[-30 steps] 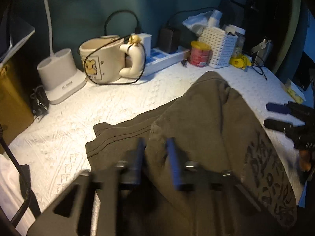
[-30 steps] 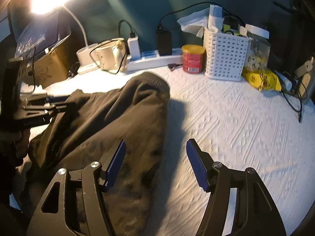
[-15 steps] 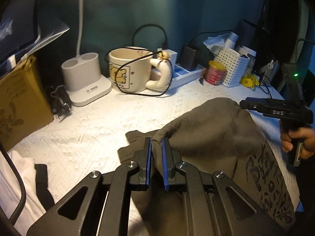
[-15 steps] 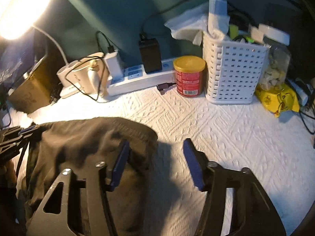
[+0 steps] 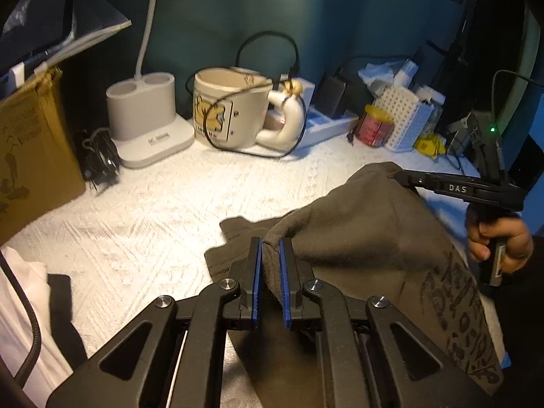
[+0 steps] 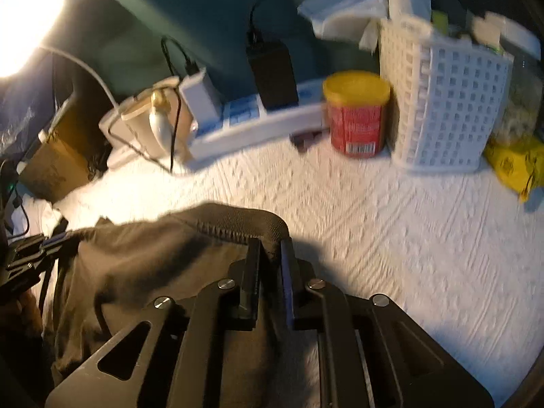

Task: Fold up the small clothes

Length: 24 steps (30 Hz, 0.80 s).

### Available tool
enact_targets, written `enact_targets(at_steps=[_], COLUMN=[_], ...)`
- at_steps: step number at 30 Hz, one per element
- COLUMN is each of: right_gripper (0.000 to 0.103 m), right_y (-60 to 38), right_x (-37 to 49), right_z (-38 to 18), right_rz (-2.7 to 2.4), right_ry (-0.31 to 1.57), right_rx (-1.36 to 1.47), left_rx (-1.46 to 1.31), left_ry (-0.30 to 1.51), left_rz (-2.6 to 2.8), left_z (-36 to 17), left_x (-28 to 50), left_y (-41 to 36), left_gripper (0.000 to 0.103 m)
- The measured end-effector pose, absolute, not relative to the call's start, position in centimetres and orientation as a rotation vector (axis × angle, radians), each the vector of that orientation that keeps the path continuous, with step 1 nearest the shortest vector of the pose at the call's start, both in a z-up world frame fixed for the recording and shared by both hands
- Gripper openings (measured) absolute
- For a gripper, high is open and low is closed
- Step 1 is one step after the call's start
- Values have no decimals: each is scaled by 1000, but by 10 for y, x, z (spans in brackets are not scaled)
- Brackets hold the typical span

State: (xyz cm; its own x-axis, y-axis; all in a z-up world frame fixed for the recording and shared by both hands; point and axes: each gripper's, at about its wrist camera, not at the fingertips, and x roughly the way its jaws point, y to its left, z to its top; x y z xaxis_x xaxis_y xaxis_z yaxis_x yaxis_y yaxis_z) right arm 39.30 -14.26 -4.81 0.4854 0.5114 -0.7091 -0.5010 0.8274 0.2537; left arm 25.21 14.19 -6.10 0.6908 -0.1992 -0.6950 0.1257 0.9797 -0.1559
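left hand-held gripper [image 5: 270, 248] pinches dark garment [image 5: 367, 244] edge; right hand-held gripper [image 6: 270, 248] clamps its opposite hem.

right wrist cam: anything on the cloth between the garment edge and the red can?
Nothing: in the right wrist view only bare white textured cloth lies between the dark garment and the red can.

The left claw [image 5: 270, 258] pinches a fold of the dark garment [image 5: 367, 248] above the white cloth [image 5: 163, 210].
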Motion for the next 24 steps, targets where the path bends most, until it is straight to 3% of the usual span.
enact_targets(at_steps=[10, 11, 13, 15, 24], right_gripper=[13, 13, 14, 15, 19], right_y=[-121, -122, -125, -128, -146], right_x=[396, 395, 393, 389, 358], right_z=[-54, -54, -51, -47, -28], right_rz=[572, 568, 561, 556, 534], right_ry=[858, 863, 863, 855, 820], right_rx=[-104, -102, -103, -106, -109], left_rx=[-70, -78, -84, -92, -97], left_ry=[869, 873, 867, 848, 809], left_rz=[-111, -110, -82, -73, -94], left_z=[-79, -78, -72, -66, -47], left_x=[261, 260, 257, 251, 217], left_y=[148, 149, 151, 153, 144], left_gripper=[13, 15, 29, 32, 32])
